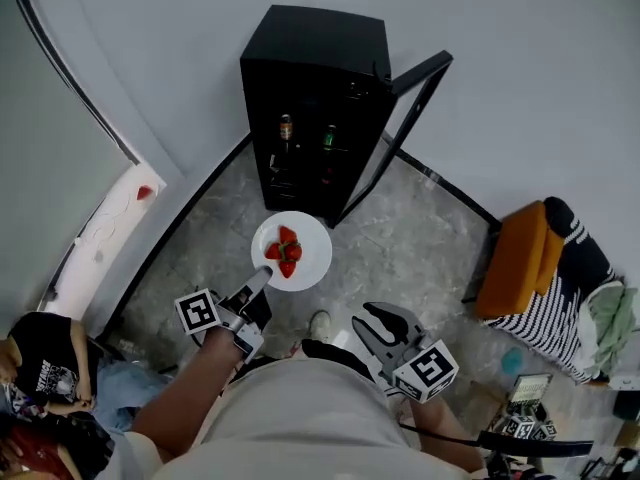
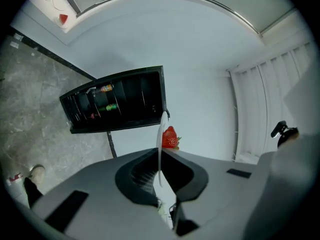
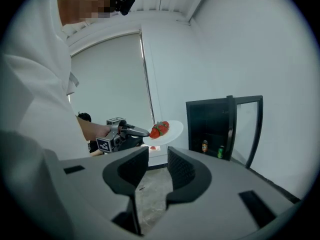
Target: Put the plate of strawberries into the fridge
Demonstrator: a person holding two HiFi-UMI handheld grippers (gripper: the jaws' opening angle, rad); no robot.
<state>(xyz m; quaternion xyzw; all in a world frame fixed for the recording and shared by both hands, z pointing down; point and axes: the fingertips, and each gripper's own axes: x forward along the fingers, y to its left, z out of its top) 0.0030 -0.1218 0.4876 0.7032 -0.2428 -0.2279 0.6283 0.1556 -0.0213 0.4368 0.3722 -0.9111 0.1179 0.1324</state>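
Left gripper (image 2: 160,155): fingers pinched on the near rim of the white plate (image 1: 312,245), which shows edge-on between them. The grip is on the rim only. The rest of the plate hangs free over the floor (image 1: 420,238), just in front of the fridge (image 1: 312,78). Strawberries (image 1: 285,251) are piled near the plate's centre.

Right gripper (image 3: 157,165): fingers spread, nothing between them, held low by the person's waist.

Fridge door (image 1: 400,133) stands open; bottles (image 1: 287,128) on a shelf inside.

Risks, as I judge them: a one-edge hold lets the plate sag or twist, and any tilt would roll fruit off. The plate could also clip the door edge or knock a bottle going in.
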